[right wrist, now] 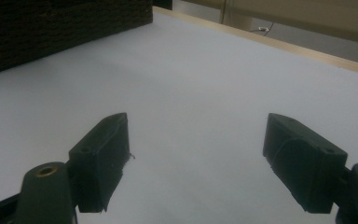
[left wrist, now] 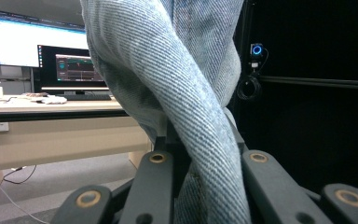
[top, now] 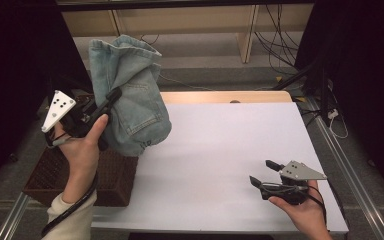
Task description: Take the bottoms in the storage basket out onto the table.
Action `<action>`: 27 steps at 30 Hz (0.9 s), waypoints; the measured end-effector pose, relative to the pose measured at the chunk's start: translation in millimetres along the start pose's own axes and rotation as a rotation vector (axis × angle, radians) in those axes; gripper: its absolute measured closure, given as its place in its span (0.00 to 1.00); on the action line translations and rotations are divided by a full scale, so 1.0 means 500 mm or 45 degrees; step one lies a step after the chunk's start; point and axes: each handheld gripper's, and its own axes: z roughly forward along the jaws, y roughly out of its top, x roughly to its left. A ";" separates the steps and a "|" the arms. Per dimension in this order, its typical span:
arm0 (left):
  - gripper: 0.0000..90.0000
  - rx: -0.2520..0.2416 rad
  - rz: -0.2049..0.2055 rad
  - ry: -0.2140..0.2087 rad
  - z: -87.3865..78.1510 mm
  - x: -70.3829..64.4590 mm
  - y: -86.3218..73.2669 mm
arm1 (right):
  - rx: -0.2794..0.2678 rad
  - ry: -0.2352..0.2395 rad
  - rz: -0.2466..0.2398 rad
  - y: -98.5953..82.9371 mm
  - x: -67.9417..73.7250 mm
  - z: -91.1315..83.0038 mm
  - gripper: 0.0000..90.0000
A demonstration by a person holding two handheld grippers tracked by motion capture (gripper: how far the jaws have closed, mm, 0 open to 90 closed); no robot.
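Left gripper (top: 111, 98): I have it raised at the tabletop's left edge, jaws clamped on the jeans (top: 130, 95).
Jeans: light blue denim, bunched and held up in the air, hanging over the basket (top: 55, 172) and the tabletop's left corner. In the left gripper view the fabric (left wrist: 177, 84) runs down between my jaws, twisted.
Right gripper (top: 265, 172): low over the white tabletop (top: 220, 145) near the front right, jaws spread wide with nothing between them (right wrist: 196, 158).
Basket: dark wicker, at the tabletop's left front corner, below my left hand (top: 82, 150).
Background: monitors (left wrist: 37, 51) on a desk seen past the denim.
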 end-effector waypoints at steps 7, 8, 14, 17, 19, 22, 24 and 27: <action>0.88 0.005 -0.001 -0.019 0.003 -0.007 -0.002 | 0.000 -0.001 0.000 0.000 0.000 0.000 0.26; 0.88 0.005 -0.001 -0.020 0.004 -0.008 -0.002 | 0.000 -0.001 0.000 0.000 0.000 0.000 0.26; 0.88 0.005 -0.002 -0.031 0.005 -0.013 -0.002 | 0.002 -0.001 0.000 0.000 0.000 0.000 0.26; 0.88 0.008 0.001 -0.036 0.006 -0.015 -0.003 | 0.001 0.000 0.000 0.000 0.000 0.001 0.26; 0.88 0.009 0.001 -0.041 0.007 -0.017 -0.003 | 0.001 -0.001 0.000 0.000 0.000 0.001 0.26; 0.88 0.013 0.004 -0.045 0.009 -0.020 -0.004 | 0.001 -0.001 0.000 0.000 0.000 0.000 0.26; 0.88 0.015 0.004 -0.050 0.010 -0.021 -0.005 | 0.001 -0.001 0.000 0.000 0.000 0.000 0.26; 0.88 0.016 0.002 -0.053 0.011 -0.022 -0.006 | 0.001 -0.001 0.000 0.000 0.000 0.001 0.26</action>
